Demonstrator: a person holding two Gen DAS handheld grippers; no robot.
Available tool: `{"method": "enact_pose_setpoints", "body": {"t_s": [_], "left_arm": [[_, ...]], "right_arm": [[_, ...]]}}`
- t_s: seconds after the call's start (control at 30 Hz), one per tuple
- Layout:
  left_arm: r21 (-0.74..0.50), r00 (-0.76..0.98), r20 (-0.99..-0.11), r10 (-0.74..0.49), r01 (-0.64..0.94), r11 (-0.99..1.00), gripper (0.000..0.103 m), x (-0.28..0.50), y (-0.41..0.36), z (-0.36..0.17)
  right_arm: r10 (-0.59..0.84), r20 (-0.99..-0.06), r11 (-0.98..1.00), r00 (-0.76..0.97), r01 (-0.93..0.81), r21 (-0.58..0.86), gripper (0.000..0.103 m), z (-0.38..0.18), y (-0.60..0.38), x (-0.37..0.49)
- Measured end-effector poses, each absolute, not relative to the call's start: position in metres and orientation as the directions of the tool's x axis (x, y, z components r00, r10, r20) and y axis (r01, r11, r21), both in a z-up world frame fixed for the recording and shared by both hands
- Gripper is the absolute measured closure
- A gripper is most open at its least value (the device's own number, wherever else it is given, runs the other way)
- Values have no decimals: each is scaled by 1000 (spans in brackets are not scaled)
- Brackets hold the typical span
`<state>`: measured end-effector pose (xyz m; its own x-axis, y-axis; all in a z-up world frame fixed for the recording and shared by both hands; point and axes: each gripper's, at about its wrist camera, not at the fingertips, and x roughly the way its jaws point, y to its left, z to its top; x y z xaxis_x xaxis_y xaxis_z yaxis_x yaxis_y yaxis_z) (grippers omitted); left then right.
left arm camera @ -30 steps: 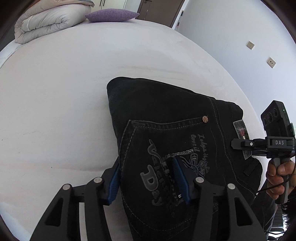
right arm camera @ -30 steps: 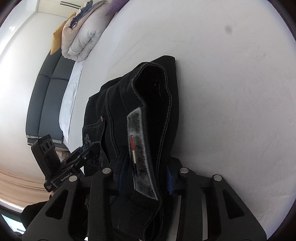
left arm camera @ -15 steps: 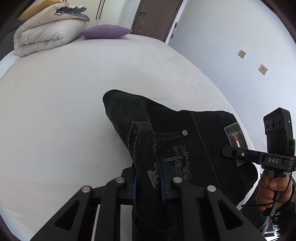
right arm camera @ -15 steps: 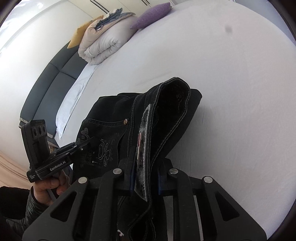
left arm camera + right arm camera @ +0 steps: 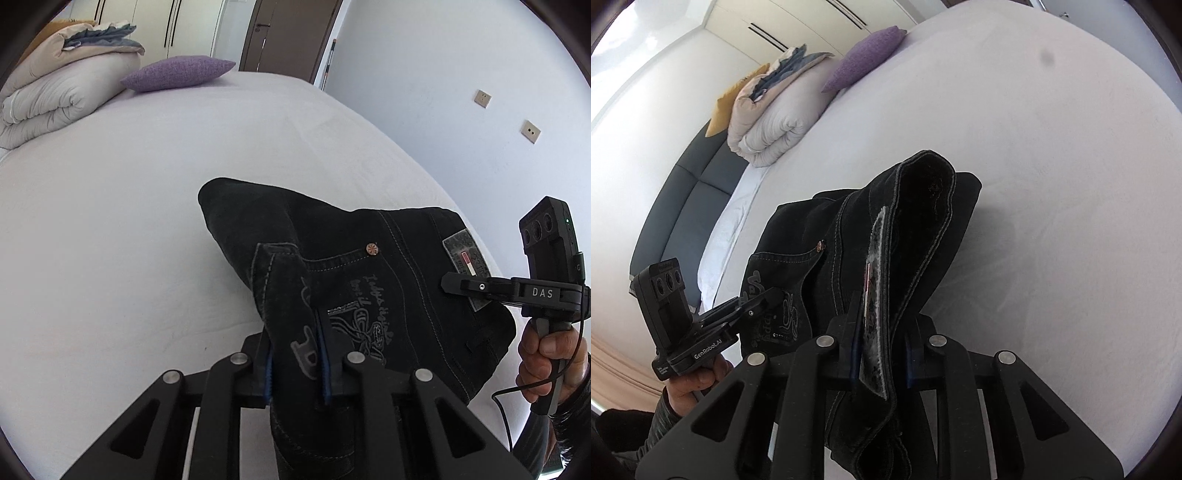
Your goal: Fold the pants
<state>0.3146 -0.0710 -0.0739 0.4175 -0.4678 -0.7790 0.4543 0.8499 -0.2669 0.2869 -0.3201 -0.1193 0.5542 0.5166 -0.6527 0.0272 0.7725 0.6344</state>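
Black jeans (image 5: 388,280) lie bunched on a white bed, folded, with the back pocket embroidery and a grey waist patch (image 5: 466,254) showing. My left gripper (image 5: 295,360) is shut on the pocket-side edge of the pants and lifts it. My right gripper (image 5: 879,354) is shut on the waistband of the pants (image 5: 916,236) at the patch, lifting that end. Each gripper shows in the other's view, the right one (image 5: 458,286) at the patch and the left one (image 5: 772,299) at the pocket.
The white bed (image 5: 129,221) spreads wide around the pants. A folded duvet (image 5: 55,99) and a purple cushion (image 5: 177,72) lie at its far end. A wall with sockets (image 5: 484,98) stands to the right. A dark sofa (image 5: 683,206) stands beyond the bed.
Both grippers have closed on the near edge of the pants and raised it off the bed. The fabric now tents up between them.
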Motion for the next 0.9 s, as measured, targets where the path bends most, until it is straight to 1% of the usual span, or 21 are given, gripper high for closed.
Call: {"method": "enact_pose_setpoints", "body": {"t_s": [0.07,0.1,0.13,0.17,0.2,0.23,0.33,0.37,0.4,0.47,0.53,0.57,0.6,0.63,0.7,0.73,0.77,0.8,0.83,0.87,0.9], "left_arm": [[-262,406,-795,-451,441,858,79,320,-73,-94],[-267,408,-793,-452,434,860,75,318,-71,-101],[-271,414,-790,-452,425,863,68,318,-69,-106],[-274,419,-789,-450,415,867,63,318,-65,-109],[-281,422,-788,-449,402,871,54,321,-60,-113],[-298,424,-782,-457,389,872,49,323,-55,-116],[-318,440,-768,-466,370,873,47,318,-38,-114],[-310,452,-763,-462,371,875,47,315,-35,-110],[-291,475,-757,-449,371,882,47,309,-30,-104],[-249,525,-740,-421,368,896,43,294,-22,-89],[-201,601,-694,-395,365,909,25,274,-11,-68],[-169,647,-663,-377,361,917,19,246,-13,-52],[-124,698,-625,-350,354,927,8,231,-11,-40],[-67,754,-577,-314,339,938,0,214,-10,-27],[49,841,-478,-251,311,949,0,179,-12,-6],[91,862,-454,-224,295,951,0,170,-14,5],[128,881,-435,-187,267,955,0,162,-17,14],[146,893,-421,-160,241,960,0,153,-14,20],[156,906,-402,-134,212,965,0,143,-12,28],[152,918,-379,-116,186,971,0,133,-11,37],[139,928,-359,-103,162,977,0,123,-8,44]], "right_arm": [[511,-676,769,531,70,636,86,-144,-328,295],[514,-673,760,532,82,645,83,-155,-333,295],[523,-662,746,537,88,661,83,-163,-335,294],[540,-636,726,551,78,684,82,-167,-340,292],[551,-621,714,558,69,696,81,-172,-339,292],[562,-607,703,562,63,709,80,-174,-341,290],[550,-612,707,568,73,703,76,-173,-342,285],[537,-615,711,578,82,698,73,-170,-345,280],[522,-615,715,591,91,693,66,-168,-345,269],[475,-619,730,626,112,674,57,-159,-346,252],[420,-632,760,651,128,637,55,-148,-348,228],[389,-635,780,667,129,613,55,-140,-346,215],[360,-635,798,684,127,590,55,-133,-344,201],[319,-631,822,707,125,556,55,-122,-341,186],[242,-612,867,753,115,484,54,-99,-329,157],[199,-594,889,779,111,443,54,-86,-321,141],[164,-575,906,802,109,409,51,-74,-314,128],[126,-547,921,827,107,374,44,-61,-306,113],[89,-514,933,853,109,343,39,-49,-298,98],[49,-477,941,878,119,316,30,-38,-293,83],[15,-434,946,901,127,297,25,-26,-289,69]]}}
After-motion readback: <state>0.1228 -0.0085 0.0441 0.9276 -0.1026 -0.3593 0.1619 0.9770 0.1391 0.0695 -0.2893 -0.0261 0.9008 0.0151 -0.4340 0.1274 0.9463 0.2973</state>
